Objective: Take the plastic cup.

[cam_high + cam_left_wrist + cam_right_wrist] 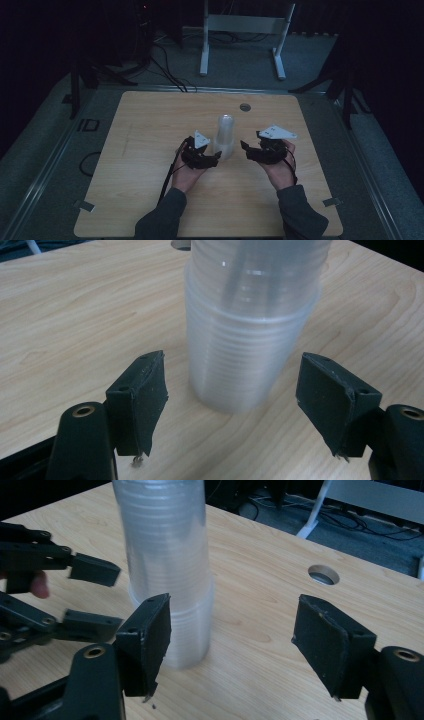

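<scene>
A tall stack of clear plastic cups [224, 137] stands upright near the middle of the wooden table [145, 130]. My left gripper [216, 158] sits just left of the stack's base, jaws apart. In the left gripper view the stack [245, 340] rises just beyond the gripper [232, 370], and the pads [145, 390] do not touch it. My right gripper [245, 149] is a little to the right of the stack and open with nothing in it. In the right gripper view the stack [167, 555] is ahead to the left of the gripper [232, 607], and the left gripper [100, 596] reaches in beside it.
A round cable hole [245, 107] is in the table behind the stack, also seen as the hole [323, 574] in the right gripper view. Beyond the table's far edge stand a white metal frame [240, 25] and dark cables [167, 67] on the floor.
</scene>
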`<state>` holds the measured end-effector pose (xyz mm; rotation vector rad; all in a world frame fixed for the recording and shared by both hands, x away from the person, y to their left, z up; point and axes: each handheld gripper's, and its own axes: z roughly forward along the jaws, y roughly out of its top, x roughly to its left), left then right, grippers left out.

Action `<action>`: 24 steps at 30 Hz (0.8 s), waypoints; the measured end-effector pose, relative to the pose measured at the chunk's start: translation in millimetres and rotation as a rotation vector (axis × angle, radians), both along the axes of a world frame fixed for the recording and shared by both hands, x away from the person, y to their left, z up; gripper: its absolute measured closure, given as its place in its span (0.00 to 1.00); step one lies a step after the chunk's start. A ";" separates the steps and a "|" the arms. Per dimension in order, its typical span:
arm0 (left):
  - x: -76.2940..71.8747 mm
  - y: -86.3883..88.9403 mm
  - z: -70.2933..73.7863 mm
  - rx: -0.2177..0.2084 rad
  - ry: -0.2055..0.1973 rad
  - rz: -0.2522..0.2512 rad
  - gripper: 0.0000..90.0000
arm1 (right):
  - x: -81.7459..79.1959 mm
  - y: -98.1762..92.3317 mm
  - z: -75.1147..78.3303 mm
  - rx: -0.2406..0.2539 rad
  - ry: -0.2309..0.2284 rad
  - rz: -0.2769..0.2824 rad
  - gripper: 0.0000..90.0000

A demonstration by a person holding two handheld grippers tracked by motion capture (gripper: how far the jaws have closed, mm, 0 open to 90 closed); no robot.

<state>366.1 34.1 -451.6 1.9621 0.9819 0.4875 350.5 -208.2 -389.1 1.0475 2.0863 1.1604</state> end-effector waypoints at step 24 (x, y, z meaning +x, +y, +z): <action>28.0 -22.7 -10.3 -0.042 -0.038 -0.058 0.17 | 18.4 28.3 10.7 0.052 -0.007 0.033 0.30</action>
